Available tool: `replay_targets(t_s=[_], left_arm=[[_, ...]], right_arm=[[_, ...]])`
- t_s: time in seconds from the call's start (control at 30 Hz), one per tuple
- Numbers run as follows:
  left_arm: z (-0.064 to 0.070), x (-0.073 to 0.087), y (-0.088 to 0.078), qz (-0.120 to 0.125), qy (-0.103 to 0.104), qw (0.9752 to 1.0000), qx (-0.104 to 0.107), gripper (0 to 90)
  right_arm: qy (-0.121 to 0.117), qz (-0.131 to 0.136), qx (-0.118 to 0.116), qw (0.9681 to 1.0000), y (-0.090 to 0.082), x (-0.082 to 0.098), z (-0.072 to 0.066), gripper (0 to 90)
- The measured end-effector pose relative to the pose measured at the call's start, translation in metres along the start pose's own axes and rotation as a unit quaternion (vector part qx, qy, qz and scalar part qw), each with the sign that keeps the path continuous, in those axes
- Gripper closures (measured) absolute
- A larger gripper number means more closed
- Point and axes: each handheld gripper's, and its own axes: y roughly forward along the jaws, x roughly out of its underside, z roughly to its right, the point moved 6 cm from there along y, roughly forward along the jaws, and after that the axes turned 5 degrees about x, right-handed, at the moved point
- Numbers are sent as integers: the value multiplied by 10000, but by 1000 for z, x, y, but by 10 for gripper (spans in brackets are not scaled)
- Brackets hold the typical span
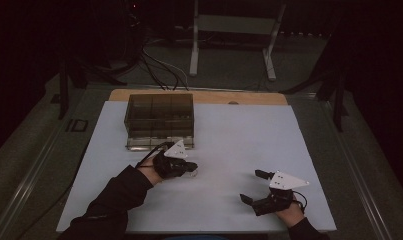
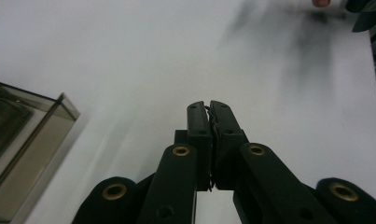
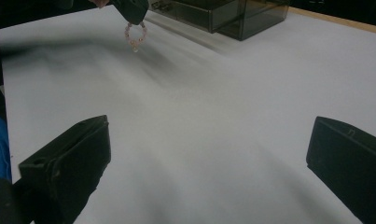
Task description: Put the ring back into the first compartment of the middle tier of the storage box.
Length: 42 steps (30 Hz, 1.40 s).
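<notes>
While the left gripper (image 1: 189, 167) hangs just above the white table top (image 1: 229, 140), its two black jaws are pressed tight together. In the left gripper view a thin bit of wire or string seems to be caught in the crack between them. In the right gripper view, that same gripper shows far off at the top, and a small ring of pale pink beads (image 3: 135, 36) dangles from its tip. It looks like a little bracelet. So the bracelet is picked up and hangs in the air, a bit above the table.

Just behind the left gripper stands a smoky see-through box (image 1: 160, 120) with little drawers or trays in it. In the high view the box sits at the back left of the white top, very near the left gripper.

The right gripper (image 1: 253, 186) waits low over the table on the other side, well apart from the box. Its jaws are spread wide, and nothing is between them.

I think the job is to put the bracelet away in the box. The picking up is done. The carrying looks nearly done too. What is left is to get the bracelet into the box and let it go. I cannot tell if a drawer is open.
</notes>
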Motion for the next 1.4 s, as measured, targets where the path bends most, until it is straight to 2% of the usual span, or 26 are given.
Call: replay_targets(t_s=[0.27, 0.7, 0.97, 1.4], left_arm=[[-5, 0, -7, 42, -69, 9999, -87, 900], [-20, -2, -31, 166, -133, 9992, -329, 900], [-31, 0, -50, 244, -203, 9981, -527, 900], [-44, 5, -69, 289, -339, 9963, -735, 900]], right_arm=[[-2, -11, 1, 10000, 0, 0, 0, 0], [-3, -7, 10, 10000, 0, 0, 0, 0], [3, 2, 17, 10000, 0, 0, 0, 0], [7, -4, 14, 10000, 0, 0, 0, 0]])
